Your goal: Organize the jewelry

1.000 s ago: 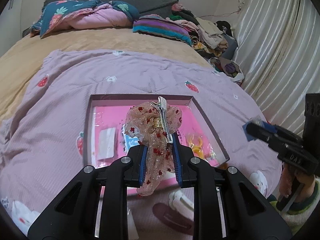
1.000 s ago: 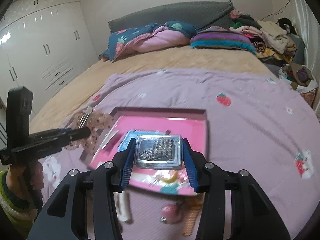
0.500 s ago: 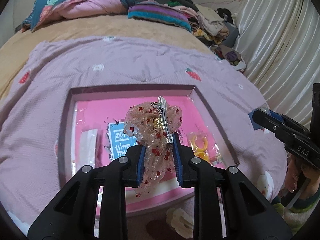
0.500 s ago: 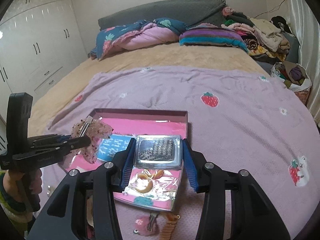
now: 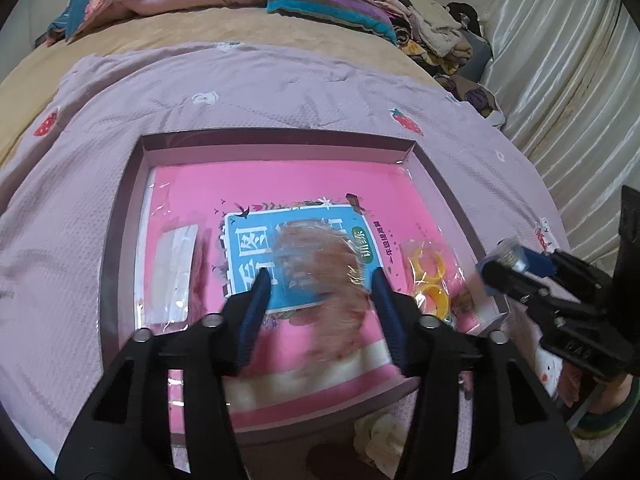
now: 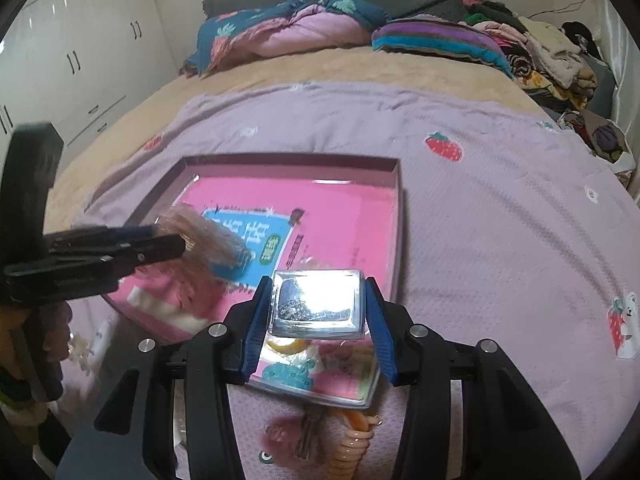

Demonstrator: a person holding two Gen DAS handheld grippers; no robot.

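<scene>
Left gripper (image 5: pixel 318 280) spread wide over middle of tray (image 5: pixel 276 148); sheer hair bow (image 5: pixel 320 276) blurred between fingers, contact not clear, seems falling onto blue card (image 5: pixel 248 252). Right gripper (image 6: pixel 316 308) pinching clear case (image 6: pixel 318 304) with sparkly pieces inside, above tray's near right corner. Yellow rings (image 5: pixel 430 276) lie at tray's right edge. Risk: bow lands across near edge and slides onto purple quilt (image 5: pixel 280 88); case, smooth plastic, may slip and knock rings if released too high.
</scene>
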